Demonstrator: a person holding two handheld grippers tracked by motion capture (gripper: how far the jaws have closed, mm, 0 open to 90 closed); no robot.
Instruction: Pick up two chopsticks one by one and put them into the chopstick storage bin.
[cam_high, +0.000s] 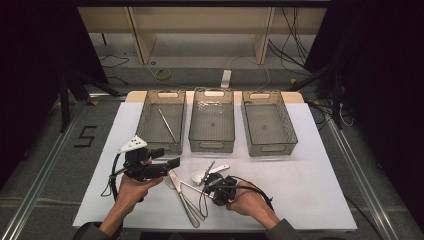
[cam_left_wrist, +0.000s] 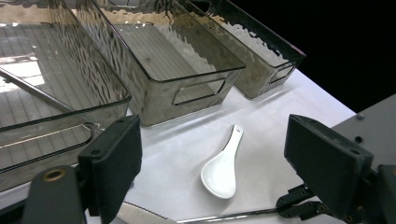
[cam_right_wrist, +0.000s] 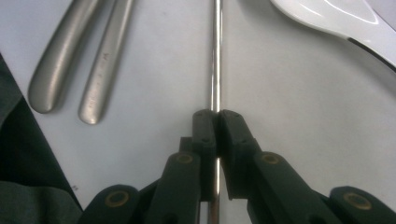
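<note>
My right gripper (cam_right_wrist: 217, 114) is shut on a thin metal chopstick (cam_right_wrist: 215, 56) that lies flat on the white table cover; in the high view that gripper (cam_high: 207, 187) is low at the front centre, its chopstick (cam_high: 190, 186) pointing left. My left gripper (cam_high: 172, 162) hovers open left of it, nothing between its pads (cam_left_wrist: 116, 158). A white ceramic spoon (cam_left_wrist: 219, 175) lies on the cover ahead of the left gripper (cam_left_wrist: 215, 140). The left bin (cam_high: 142, 120) holds another metal chopstick (cam_high: 167, 125).
Three smoky clear bins stand in a row at the back; the middle bin (cam_high: 212, 145) and right bin (cam_high: 272, 147) hold nothing I can see. A knife (cam_high: 175, 180) and two metal handles (cam_right_wrist: 60, 51) lie left of the held chopstick. The white spoon (cam_right_wrist: 336, 18) is just right of it.
</note>
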